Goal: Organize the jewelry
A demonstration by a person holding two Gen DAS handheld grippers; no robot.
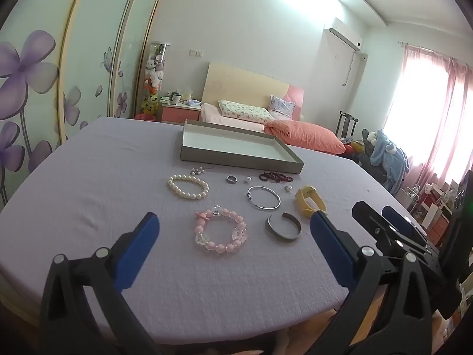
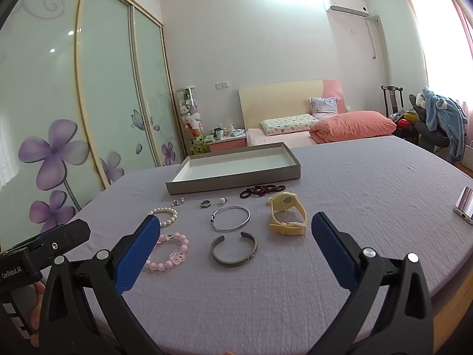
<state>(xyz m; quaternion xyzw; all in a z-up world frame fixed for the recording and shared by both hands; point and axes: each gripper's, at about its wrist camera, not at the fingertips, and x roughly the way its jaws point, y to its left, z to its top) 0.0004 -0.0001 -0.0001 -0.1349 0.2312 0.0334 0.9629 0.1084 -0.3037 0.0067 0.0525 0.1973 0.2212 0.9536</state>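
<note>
- Both tools above near edge of table (image 2: 369, 177), purple cloth on it. Left gripper (image 1: 233, 245) wide open, holds nothing. Right gripper (image 2: 233, 245) same: fully spread, nothing in it.
- Tray (image 1: 236, 151) at far side, nothing in it as far as I can see. No piece sorted yet.
- Jewelry loose betw. tray and grippers: pink bracelet (image 1: 220, 232) nearest left tool; grey cuff (image 2: 233, 250) nearest right tool; thin bangle (image 1: 264, 197) behind cuff; pearl bracelet (image 1: 188, 187) far left; yellow watch (image 2: 288, 214) right; dark beads (image 1: 275, 177), ring (image 1: 232, 179), pearl studs close to tray.
- Judgement: step = first pick. Left → pink bracelet, right → cuff, closest to each.
- Tip: come down w/ one finger inside the loop, one outside, pinch the band; cloth is soft, may bunch.
- Risk: beads roll, cuff slips sideways. Small studs last, hard to grip.
</note>
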